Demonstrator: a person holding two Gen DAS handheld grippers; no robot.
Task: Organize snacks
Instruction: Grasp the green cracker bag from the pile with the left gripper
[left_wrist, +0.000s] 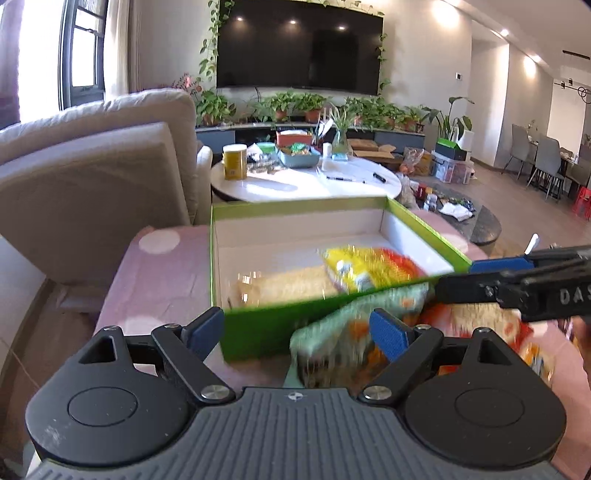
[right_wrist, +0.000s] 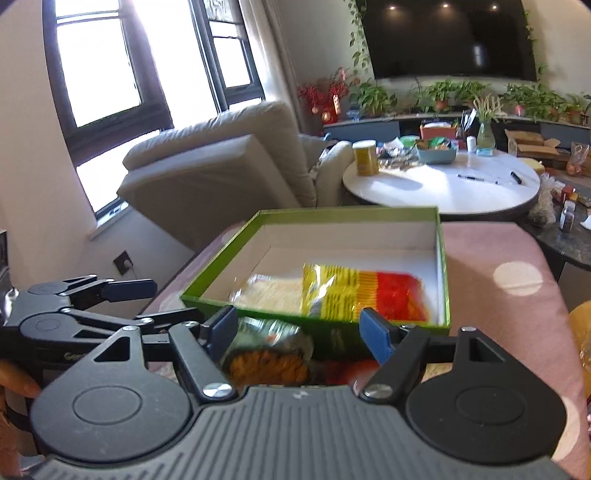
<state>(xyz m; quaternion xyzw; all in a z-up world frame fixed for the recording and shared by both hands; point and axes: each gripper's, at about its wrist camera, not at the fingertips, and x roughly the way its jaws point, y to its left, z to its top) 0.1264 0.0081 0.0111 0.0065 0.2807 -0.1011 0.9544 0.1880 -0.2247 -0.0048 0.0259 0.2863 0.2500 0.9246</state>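
- Green box (right_wrist: 280, 310) sits open on the pink-covered counter (right_wrist: 491, 251). Inside we see a yellow-and-red snack bag (right_wrist: 365, 291) lying partly over a pale packet (right_wrist: 273, 293); the rest of the floor is bare.
- Outside the box, touching its near wall: a green-and-orange snack pack (right_wrist: 266, 350) and red-and-orange packs (left_wrist: 491, 325) beside it. Both are blurred, so we can't read labels.
- Left hand-held gripper (left_wrist: 299, 328) is spread and empty, and straddles the near wall of the box.
- Right hand-held gripper (right_wrist: 299, 328) is spread, with the green pack between its fingers; no pinch that we can see.
- Risks, as we judge them: closing low could catch the box wall and drag the light box; the two grippers sit close and could clash; slick film could slip out of a shallow pinch.
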